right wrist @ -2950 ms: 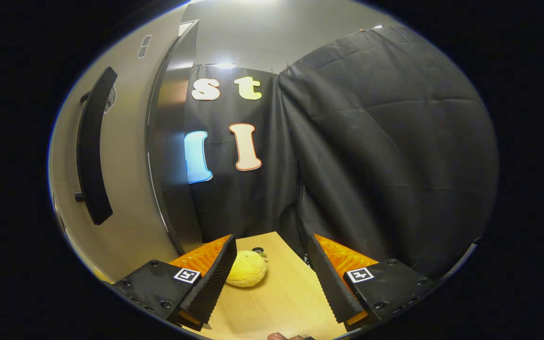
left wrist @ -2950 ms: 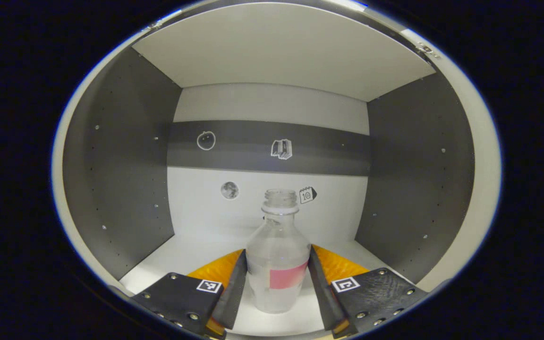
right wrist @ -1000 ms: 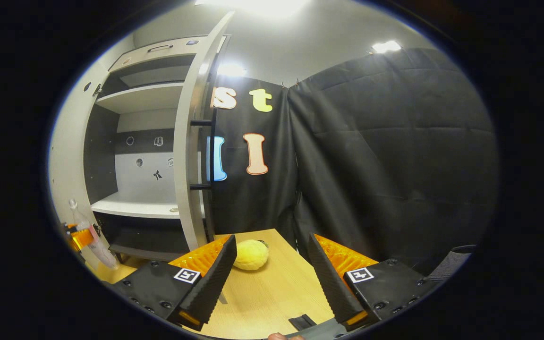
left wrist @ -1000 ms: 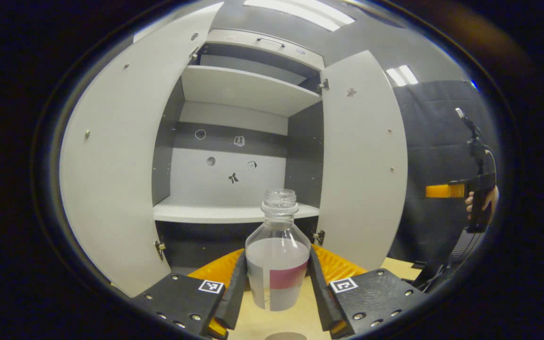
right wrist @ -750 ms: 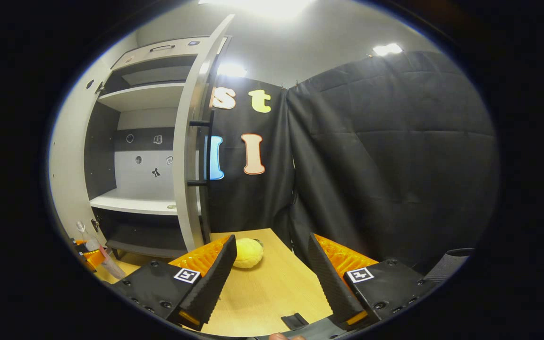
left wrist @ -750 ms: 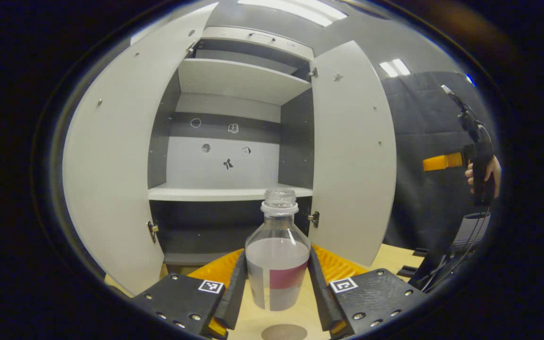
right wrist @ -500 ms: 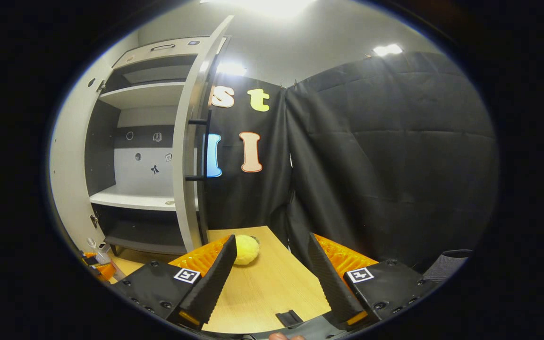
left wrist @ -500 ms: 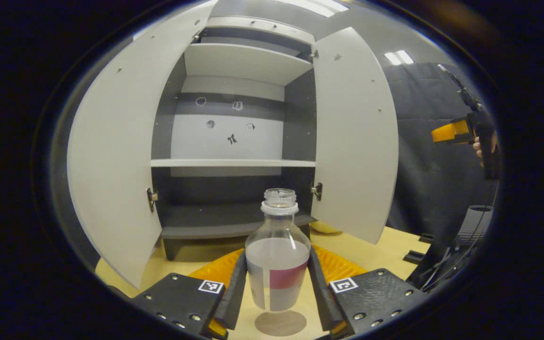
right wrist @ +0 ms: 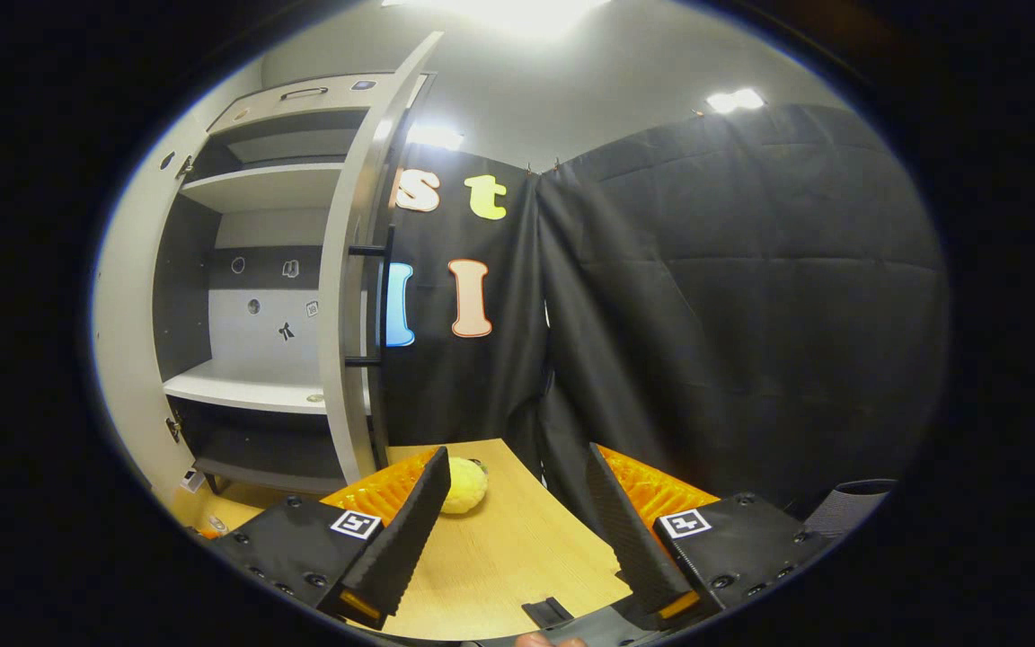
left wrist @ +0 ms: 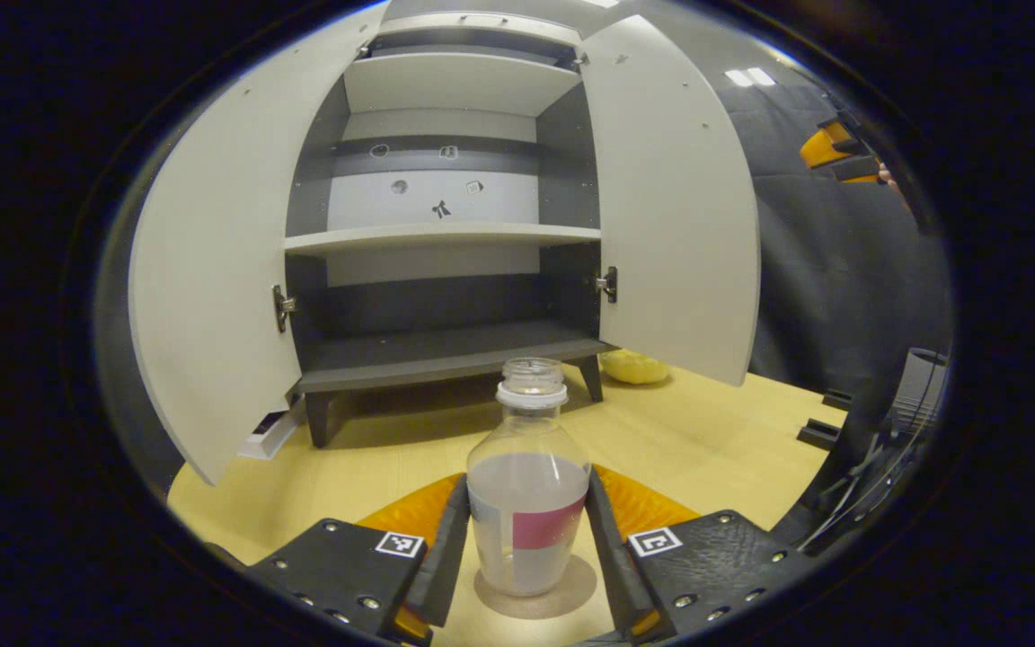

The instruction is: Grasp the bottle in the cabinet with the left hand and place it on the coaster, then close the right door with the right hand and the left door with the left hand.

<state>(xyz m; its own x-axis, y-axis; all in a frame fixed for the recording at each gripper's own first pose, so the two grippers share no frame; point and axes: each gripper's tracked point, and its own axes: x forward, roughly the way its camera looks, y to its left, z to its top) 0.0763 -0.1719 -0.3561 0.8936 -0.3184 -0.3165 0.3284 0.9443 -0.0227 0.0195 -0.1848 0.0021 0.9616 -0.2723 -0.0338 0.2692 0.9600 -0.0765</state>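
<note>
Bottle point(left wrist: 527, 503) upright on the coaster point(left wrist: 571, 589), clamped between the left gripper point(left wrist: 526, 562) fingers and unreleased; right gripper point(right wrist: 517, 512) spread, empty; both cabinet doors point(left wrist: 675, 198) await closing.

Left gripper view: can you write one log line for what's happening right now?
left gripper: shut on clear plastic bottle | bottle: over round brown coaster | right gripper: open | grey cabinet doors: both open

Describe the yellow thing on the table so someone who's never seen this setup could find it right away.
Start at the tall cabinet standing with both doors open on the wooden table. Look under the lower edge of its right door, beside the cabinet's front right leg. The yellow lump lies there, soft-looking, rounded and low, unlike the clear bottle standing upright nearer the camera.
</note>
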